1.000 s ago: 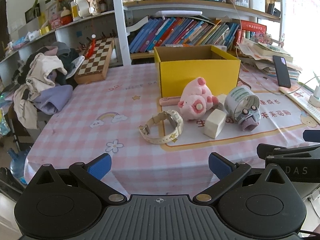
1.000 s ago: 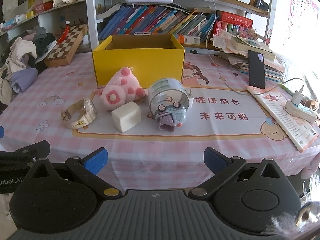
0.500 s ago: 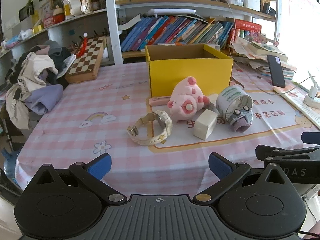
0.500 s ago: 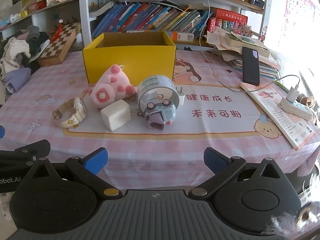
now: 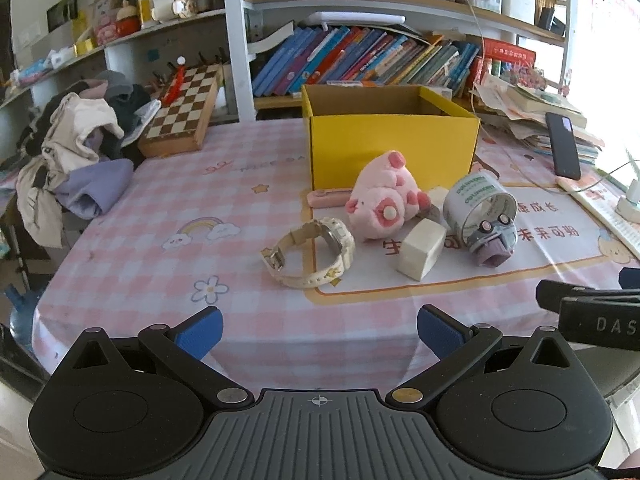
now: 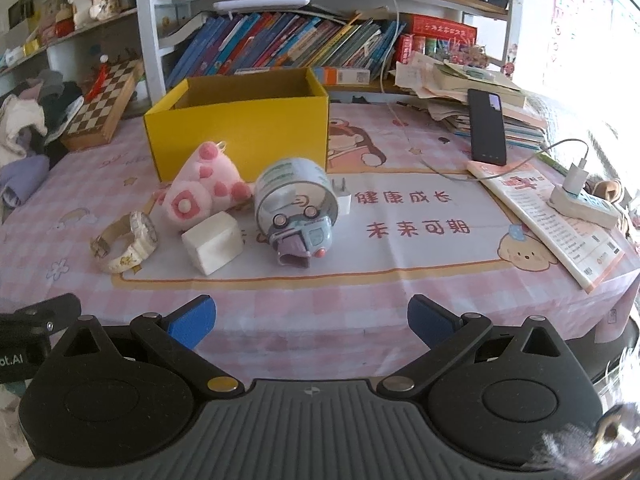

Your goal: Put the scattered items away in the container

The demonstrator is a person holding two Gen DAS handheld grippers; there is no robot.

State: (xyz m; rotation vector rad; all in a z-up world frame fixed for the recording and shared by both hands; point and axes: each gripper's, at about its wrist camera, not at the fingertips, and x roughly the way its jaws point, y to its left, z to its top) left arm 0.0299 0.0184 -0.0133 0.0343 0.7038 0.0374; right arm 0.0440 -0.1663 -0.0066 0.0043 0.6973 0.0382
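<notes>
An open yellow box (image 5: 390,148) (image 6: 240,132) stands on the pink checked tablecloth. In front of it lie a pink plush pig (image 5: 382,200) (image 6: 200,194), a cream wristwatch (image 5: 310,252) (image 6: 126,242), a white block (image 5: 422,248) (image 6: 212,242), a roll of tape (image 5: 478,202) (image 6: 294,192), a small grey-purple toy car (image 5: 490,240) (image 6: 302,240), a pink flat item (image 5: 328,198) and a white plug (image 6: 342,198). My left gripper (image 5: 318,330) and right gripper (image 6: 308,318) are open and empty, over the table's near edge.
A chessboard (image 5: 182,114) and a pile of clothes (image 5: 76,148) lie at the back left. A black phone (image 6: 486,126) leans on stacked books at the right, with a booklet (image 6: 552,216) and a charger on a power strip (image 6: 578,198). Bookshelves stand behind.
Both views have shifted slightly; the items sit a little differently in frame. Both grippers stay open and nothing on the table has moved.
</notes>
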